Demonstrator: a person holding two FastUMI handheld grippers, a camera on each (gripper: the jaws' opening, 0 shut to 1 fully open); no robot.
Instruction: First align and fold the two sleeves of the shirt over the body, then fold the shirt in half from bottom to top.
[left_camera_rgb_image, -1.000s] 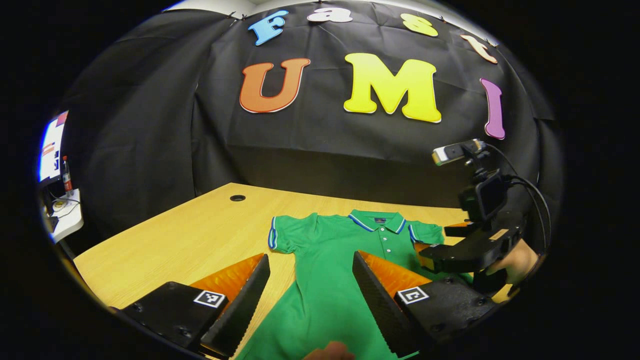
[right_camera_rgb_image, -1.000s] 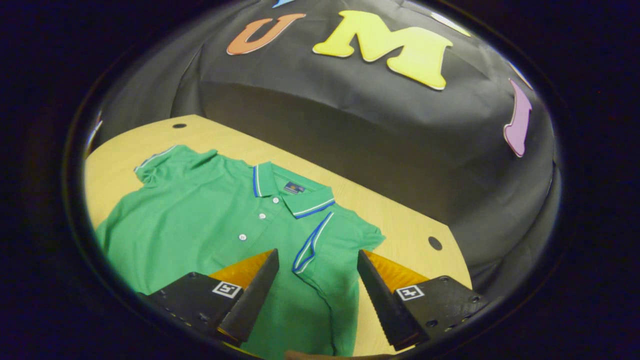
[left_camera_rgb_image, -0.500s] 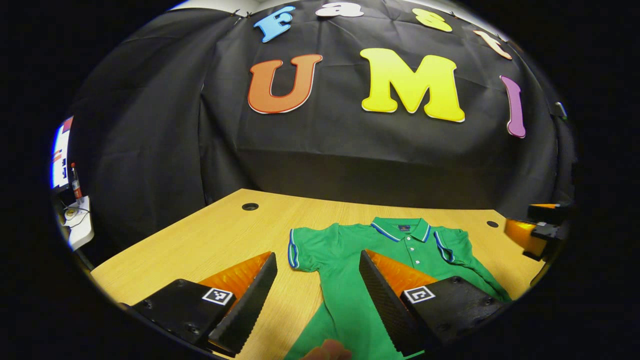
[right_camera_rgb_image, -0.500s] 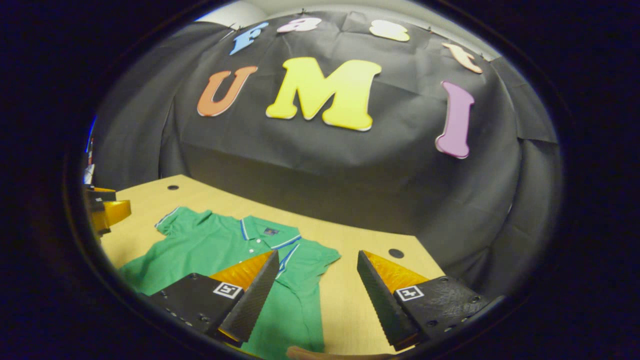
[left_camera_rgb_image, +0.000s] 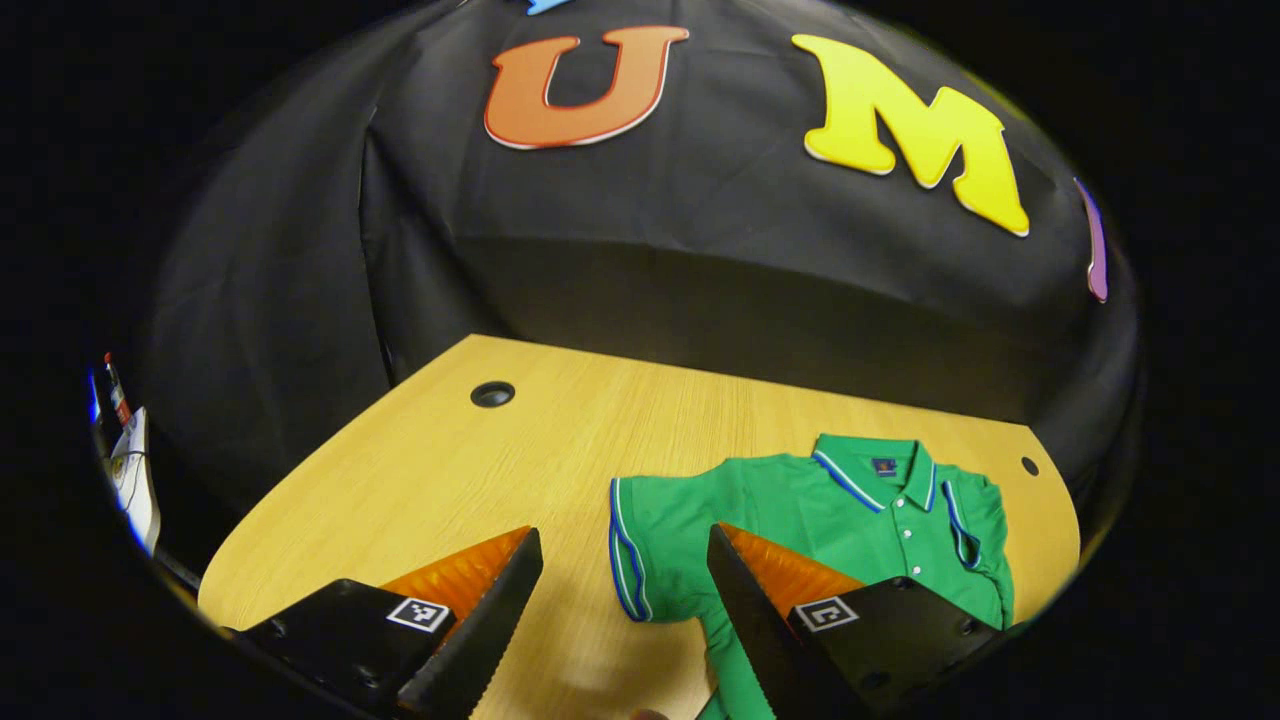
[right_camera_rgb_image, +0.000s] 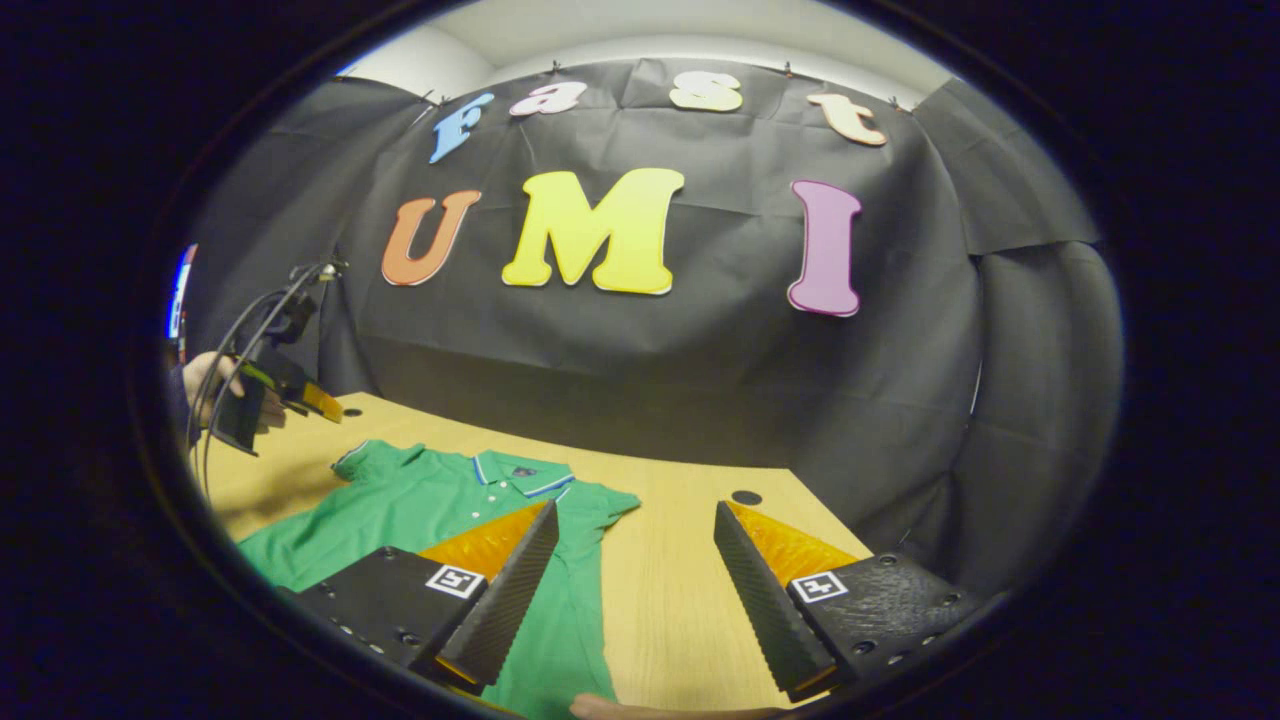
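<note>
Now the wide-open left gripper (left_camera_rgb_image: 620, 590) should pinch the striped sleeve (left_camera_rgb_image: 628, 545) cleanly — right gripper (right_camera_rgb_image: 632, 590) wide, lower centre.

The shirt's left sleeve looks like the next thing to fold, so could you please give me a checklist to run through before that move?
1. Left gripper open: ok, jaws wide apart.
2. Left gripper lined up with the left sleeve: ok, the striped cuff sits between its fingers.
3. Left sleeve spread flat on the table: ok.
4. Right sleeve already folded over the shirt: ok.
5. Right gripper out of the way: ok, open above bare table beside the shirt.
6. Height of the left gripper over the cloth: cannot tell.
</note>
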